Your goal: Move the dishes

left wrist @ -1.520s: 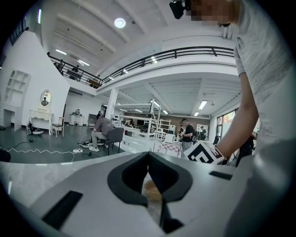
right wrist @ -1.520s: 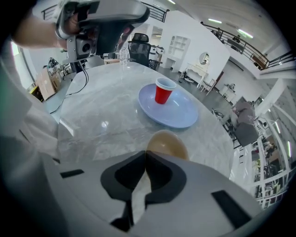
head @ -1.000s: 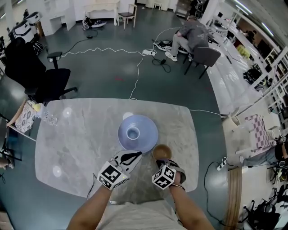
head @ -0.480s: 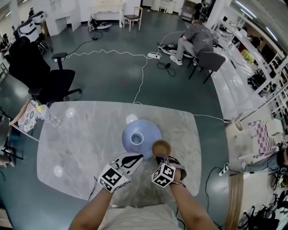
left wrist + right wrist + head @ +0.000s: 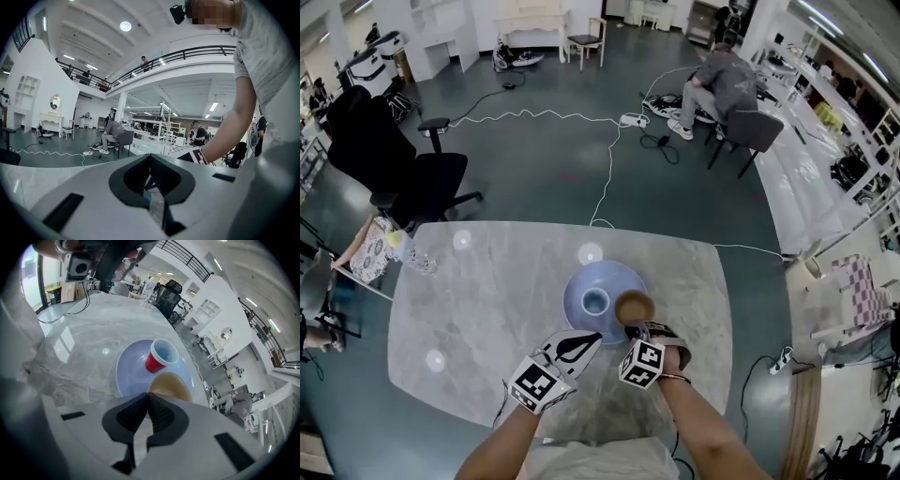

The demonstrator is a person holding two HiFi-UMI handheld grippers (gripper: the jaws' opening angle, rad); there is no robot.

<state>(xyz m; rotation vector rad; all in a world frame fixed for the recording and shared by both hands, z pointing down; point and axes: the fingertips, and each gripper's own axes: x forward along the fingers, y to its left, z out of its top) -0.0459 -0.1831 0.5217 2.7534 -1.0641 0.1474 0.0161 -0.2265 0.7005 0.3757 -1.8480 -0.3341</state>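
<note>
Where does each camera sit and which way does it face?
Head view: on the head, steeply down at the table; both forearms show.
Left gripper view: on left gripper, up across the hall; jaws, right forearm show.
Right gripper view: on right gripper, down at blue plate, red cup, brown bowl; jaws show.
Shared: head and right gripper views both show the plate.

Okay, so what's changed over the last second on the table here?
The right claw, shut on the brown bowl, has carried it from beside the blue plate in over the plate's right rim, closer to the red cup. Nothing was grabbed or released. The left claw stays at the plate's near rim; plate and cup haven't shifted on the table.
</note>
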